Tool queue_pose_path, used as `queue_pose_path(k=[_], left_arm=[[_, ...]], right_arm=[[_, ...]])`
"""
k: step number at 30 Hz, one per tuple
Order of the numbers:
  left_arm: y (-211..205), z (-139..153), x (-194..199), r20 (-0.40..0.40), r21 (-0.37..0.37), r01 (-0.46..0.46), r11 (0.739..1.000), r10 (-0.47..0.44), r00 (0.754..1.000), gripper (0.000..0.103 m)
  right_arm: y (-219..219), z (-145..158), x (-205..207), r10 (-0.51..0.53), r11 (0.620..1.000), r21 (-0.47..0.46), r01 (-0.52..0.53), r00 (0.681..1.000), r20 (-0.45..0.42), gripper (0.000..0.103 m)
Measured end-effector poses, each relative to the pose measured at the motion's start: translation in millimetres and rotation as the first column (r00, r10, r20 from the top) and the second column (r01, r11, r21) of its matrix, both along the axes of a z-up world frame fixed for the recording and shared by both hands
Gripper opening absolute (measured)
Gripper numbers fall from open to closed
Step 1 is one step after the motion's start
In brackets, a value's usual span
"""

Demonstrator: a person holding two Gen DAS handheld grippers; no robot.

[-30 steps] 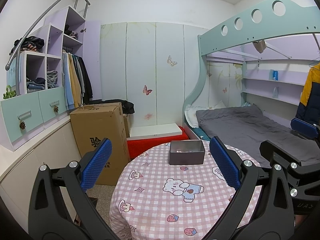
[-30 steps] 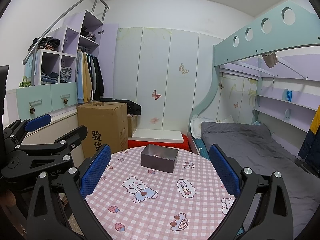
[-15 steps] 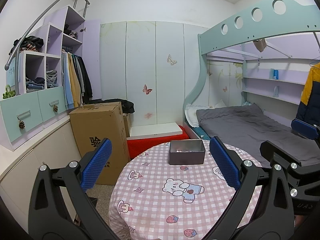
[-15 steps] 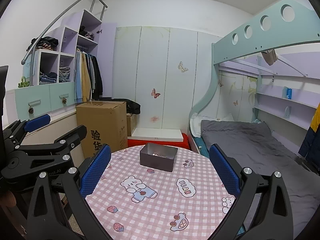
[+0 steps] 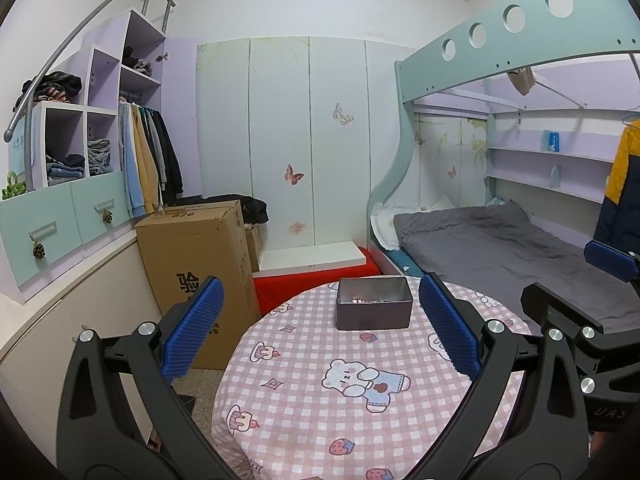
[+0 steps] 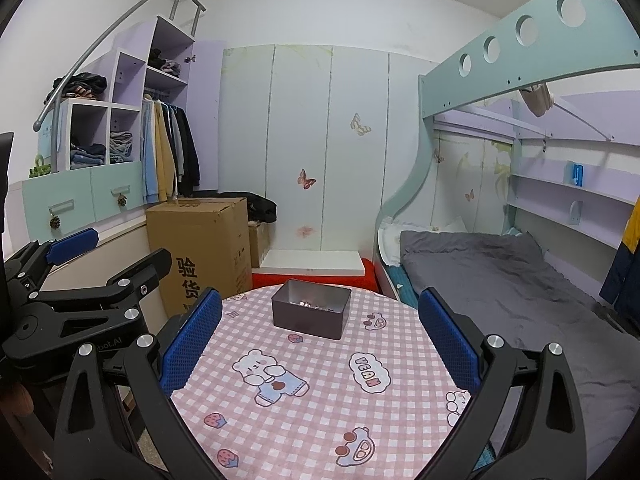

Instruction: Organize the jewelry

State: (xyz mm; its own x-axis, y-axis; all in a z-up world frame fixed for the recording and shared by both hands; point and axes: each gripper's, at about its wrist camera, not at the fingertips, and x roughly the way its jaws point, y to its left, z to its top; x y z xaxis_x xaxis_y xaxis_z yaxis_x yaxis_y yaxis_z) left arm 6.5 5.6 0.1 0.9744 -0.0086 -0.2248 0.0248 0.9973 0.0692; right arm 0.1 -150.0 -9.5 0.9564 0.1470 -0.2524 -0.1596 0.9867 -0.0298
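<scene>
- Two hand-held claws face a dark grey rectangular open-topped box standing on a round table under a pink checked cloth with cartoon bears and strawberries; a small heap of pale, glinting jewellery pieces lies on the box floor, too small to tell apart.
- The left gripper hangs with its blue ridged pads spread wide and nothing between them; the box sits ahead of it and a little toward its right pad, well apart from the tips.
- The right gripper is likewise spread and empty; from it the box lies ahead, near the midline and slightly toward its left pad.
- Neither claw looks clearly nearer; I cannot tell which has the shorter reach.
- The box's long axis runs crosswise to both claws, square-on to the left and turned a little as seen from the right, so a corner points at that claw.
- Judged from here, a pick means coming forward and down over the near wall of the box, whose height could catch a low fingertip.
- Open cloth lies between the claws and the box, giving clear room for the approach.
- The box stands close to the table's far edge; a push along the claw's line could slide it off toward the red low platform beyond.
- The two claws sit side by side, the left one's frame showing beside the right claw's left pad, so crowding is a risk if both go in together.
</scene>
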Motion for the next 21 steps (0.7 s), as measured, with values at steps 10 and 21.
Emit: queue_pose_path(k=[10, 21], left_arm=[[-8, -6, 18, -0.019, 0.004, -0.003, 1.0, 0.003, 1.0, 0.096], [-16, -27, 54, -0.096, 0.007, 0.0, 1.0, 0.001, 0.995, 0.096]], right_arm=[[-3, -5, 17, -0.009, 1.0, 0.01, 0.01, 1.0, -0.02, 0.095], [-7, -24, 48, -0.031, 0.999, 0.011, 0.032, 0.996, -0.084, 0.095]])
